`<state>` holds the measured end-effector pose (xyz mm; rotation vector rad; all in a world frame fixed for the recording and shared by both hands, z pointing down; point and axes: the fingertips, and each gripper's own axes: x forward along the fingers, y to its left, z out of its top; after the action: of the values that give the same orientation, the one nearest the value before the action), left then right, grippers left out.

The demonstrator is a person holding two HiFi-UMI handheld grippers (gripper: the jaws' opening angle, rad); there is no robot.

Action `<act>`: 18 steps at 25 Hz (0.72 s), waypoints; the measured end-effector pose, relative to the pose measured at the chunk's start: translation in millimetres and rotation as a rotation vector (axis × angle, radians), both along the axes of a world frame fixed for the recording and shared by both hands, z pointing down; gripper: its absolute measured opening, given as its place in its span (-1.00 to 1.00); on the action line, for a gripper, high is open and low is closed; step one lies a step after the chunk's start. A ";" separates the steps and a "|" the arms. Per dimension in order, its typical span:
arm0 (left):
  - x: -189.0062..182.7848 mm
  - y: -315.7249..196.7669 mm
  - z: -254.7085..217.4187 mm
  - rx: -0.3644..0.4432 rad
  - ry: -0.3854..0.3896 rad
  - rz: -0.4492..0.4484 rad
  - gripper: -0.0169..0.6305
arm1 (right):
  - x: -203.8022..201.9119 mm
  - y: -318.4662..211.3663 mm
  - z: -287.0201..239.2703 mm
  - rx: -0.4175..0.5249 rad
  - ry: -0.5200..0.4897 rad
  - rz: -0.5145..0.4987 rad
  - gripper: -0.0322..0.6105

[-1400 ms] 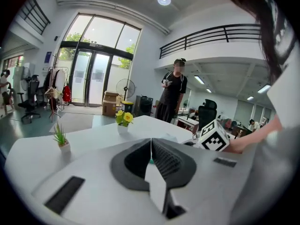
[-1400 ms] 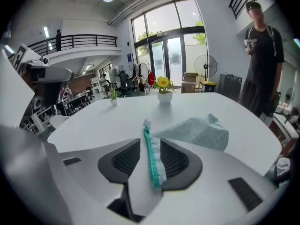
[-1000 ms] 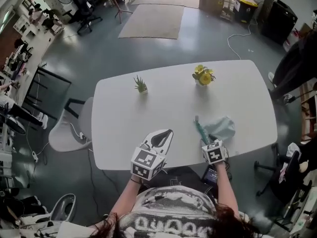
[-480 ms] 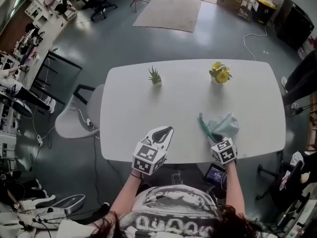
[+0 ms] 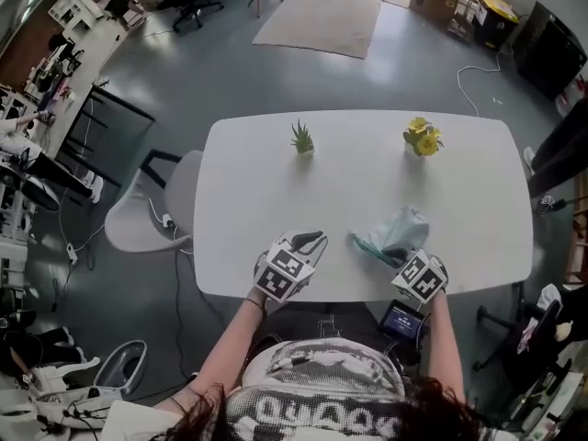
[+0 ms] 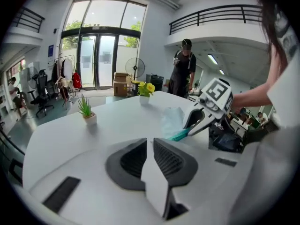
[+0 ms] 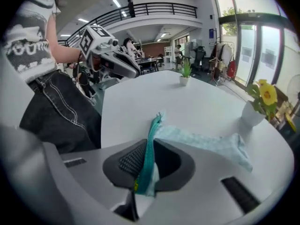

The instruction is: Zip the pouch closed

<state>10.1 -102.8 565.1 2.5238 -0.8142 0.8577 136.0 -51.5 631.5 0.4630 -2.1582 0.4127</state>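
Note:
A pale teal pouch [image 5: 401,228] with a darker teal zipper band [image 7: 150,144] lies near the front right of the white table [image 5: 266,200]. My right gripper [image 5: 390,259] has the band's near end between its closing jaws; the pads press on it and lift that end. From there the cloth [image 7: 211,144] trails away over the table. My left gripper [image 5: 316,240] sits low over the front edge, a hand's width left of the pouch [image 6: 172,120]. Its jaws are opening to a narrow slit [image 6: 150,142] with nothing between them. Each gripper view shows the other gripper: the right gripper [image 6: 202,117] and the left gripper [image 7: 115,62].
A small green plant [image 5: 301,139] and a pot of yellow flowers [image 5: 423,138] stand along the far edge. A grey chair [image 5: 147,219] is at the table's left end. A person [image 6: 183,69] stands beyond the table. A small screen [image 5: 401,320] hangs below the front edge.
The right gripper has shut on the pouch's zipper end and pulled it left and up, which stretched the pouch. The left gripper has come down toward the table edge.

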 end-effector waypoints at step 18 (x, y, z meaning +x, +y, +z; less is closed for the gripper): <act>13.8 -2.5 78.7 0.103 -0.299 0.718 -0.49 | -47.6 14.7 -19.6 -0.005 -0.046 -0.142 -0.80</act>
<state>24.0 -105.2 643.8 2.8466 0.0161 1.4641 88.4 -36.8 611.8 0.2979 -2.2181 0.3530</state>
